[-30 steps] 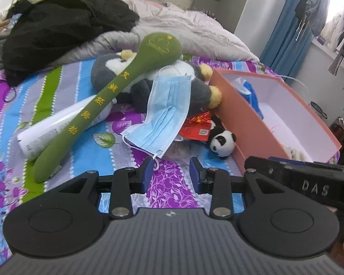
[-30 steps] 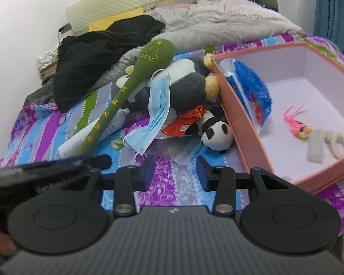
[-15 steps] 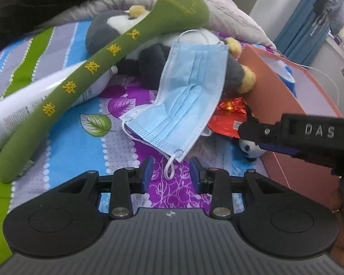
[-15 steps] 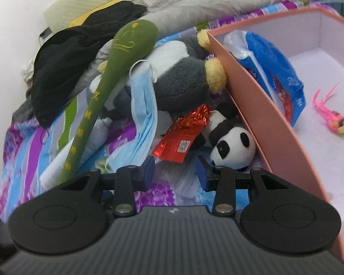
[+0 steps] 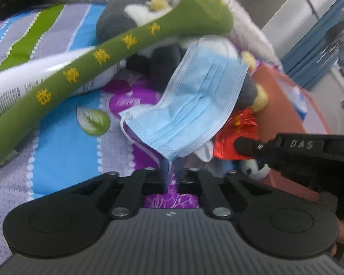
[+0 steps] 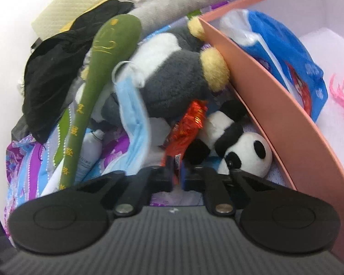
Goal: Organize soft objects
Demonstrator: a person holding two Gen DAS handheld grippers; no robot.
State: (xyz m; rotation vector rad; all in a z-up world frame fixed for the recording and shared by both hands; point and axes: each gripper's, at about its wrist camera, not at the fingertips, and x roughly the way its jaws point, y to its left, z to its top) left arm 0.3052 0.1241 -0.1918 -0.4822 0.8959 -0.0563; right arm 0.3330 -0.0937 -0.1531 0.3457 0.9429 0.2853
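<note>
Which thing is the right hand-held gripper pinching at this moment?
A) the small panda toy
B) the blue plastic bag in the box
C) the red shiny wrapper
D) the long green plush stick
C: in the right wrist view the right hand-held gripper has its jaws closed on the lower end of the red shiny wrapper, while the small panda toy lies untouched beside it.

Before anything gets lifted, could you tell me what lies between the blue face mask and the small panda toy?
A red foil snack packet lies between the face mask and the panda toy, most clearly in the right wrist view.
</note>
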